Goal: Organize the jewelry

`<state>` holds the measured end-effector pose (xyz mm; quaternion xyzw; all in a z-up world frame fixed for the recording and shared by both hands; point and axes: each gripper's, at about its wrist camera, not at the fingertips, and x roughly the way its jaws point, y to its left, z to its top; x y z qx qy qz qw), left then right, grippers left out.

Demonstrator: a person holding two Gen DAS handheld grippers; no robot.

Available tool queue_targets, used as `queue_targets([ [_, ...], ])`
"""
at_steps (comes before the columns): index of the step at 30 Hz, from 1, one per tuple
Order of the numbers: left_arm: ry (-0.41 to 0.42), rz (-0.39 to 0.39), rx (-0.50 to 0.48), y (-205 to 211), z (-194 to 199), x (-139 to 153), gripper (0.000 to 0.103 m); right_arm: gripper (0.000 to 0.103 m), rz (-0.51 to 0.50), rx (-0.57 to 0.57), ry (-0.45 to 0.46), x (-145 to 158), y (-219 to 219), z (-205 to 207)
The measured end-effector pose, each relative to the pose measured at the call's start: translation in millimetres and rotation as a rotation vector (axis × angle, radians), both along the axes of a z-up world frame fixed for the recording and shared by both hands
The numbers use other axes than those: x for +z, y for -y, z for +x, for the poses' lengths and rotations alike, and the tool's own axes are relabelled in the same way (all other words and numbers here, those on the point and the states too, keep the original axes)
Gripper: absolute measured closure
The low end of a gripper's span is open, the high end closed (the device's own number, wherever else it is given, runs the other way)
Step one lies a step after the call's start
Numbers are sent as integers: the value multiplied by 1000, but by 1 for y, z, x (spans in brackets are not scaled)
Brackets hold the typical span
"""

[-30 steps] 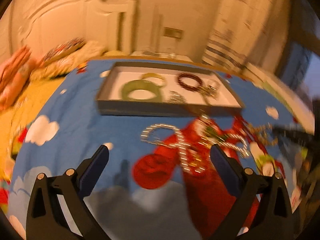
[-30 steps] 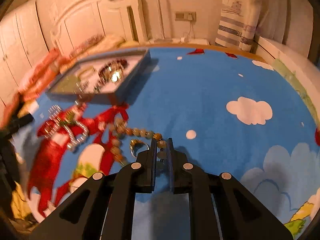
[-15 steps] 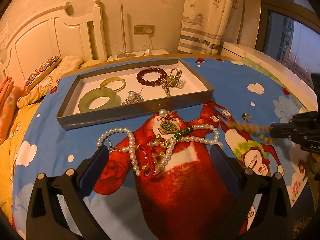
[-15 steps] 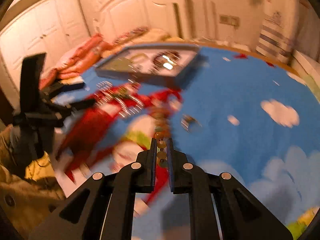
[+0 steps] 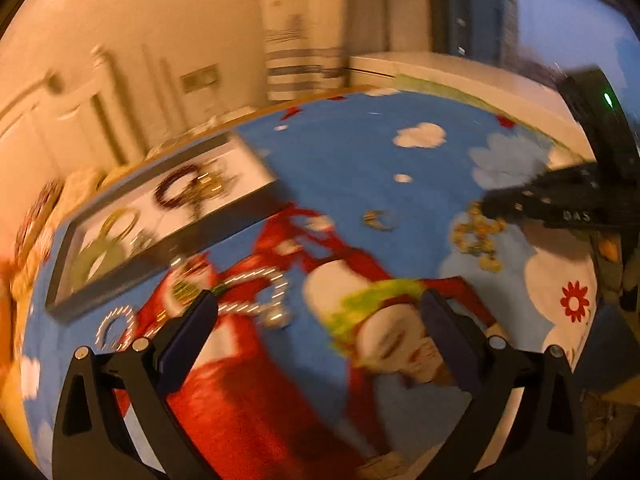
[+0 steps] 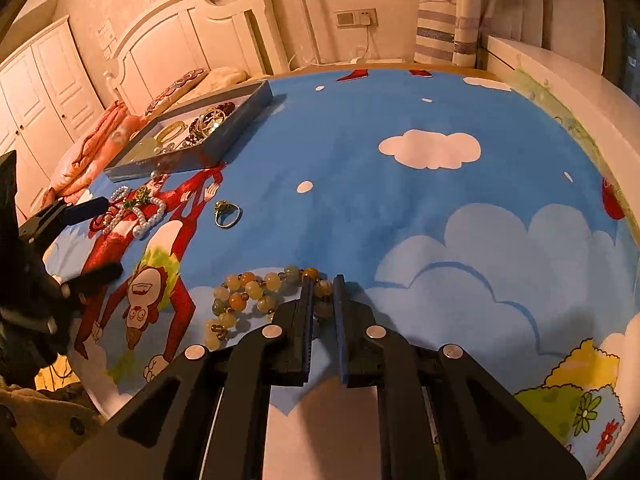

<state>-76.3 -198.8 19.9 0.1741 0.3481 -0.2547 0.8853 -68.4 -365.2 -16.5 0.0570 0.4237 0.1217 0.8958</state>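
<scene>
The right gripper [image 6: 322, 294], jaws clamped on the chunky amber-and-green stone bead strand [image 6: 250, 298], has dragged it clear of the tangle; half a second ago it trailed beside the pearls, now it lies bunched on the cartoon-print blue bedspread [image 6: 400, 208]. That frees one piece for boxing. The left gripper [image 5: 316, 336] hangs wide open over the white pearl necklace [image 6: 138, 210]. The shallow grey tray [image 6: 240, 126] holds a jade bangle, dark red bead bracelet and gold pieces. A gold ring [image 6: 227, 213] waits loose.
</scene>
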Motion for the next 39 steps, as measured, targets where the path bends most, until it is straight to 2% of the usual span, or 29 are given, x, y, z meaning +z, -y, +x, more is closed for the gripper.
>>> queue_targets([
  [6,-45,-25,9,28,32,-6,3,91,-5,2,3,0,1,-1],
  [9,-71,-36,10,35,51,-7,10,91,-4,2,3,0,2,-1],
  [11,-68,-19,-4,42,60,-10,23,91,-3,2,3,0,1,-1],
  [15,-88,20,-47,56,69,-17,39,91,4,4,4,1,3,0],
  [17,-100,37,-76,63,70,-20,50,91,7,5,4,1,4,0],
  [21,-108,34,-112,67,70,-22,58,92,0,2,11,1,3,-1],
  [23,-143,-6,-173,67,70,-22,78,92,-14,-4,24,1,2,-2],
  [27,-116,0,-188,68,62,-22,78,92,-20,-31,66,5,3,-8],
  [32,-102,-51,-162,54,57,-11,78,92,21,-65,115,11,11,-12],
  [35,-88,-63,-153,43,53,-5,78,92,58,-61,144,18,10,-11],
  [39,-70,-77,-128,27,53,3,78,92,55,-33,173,29,-4,-6],
])
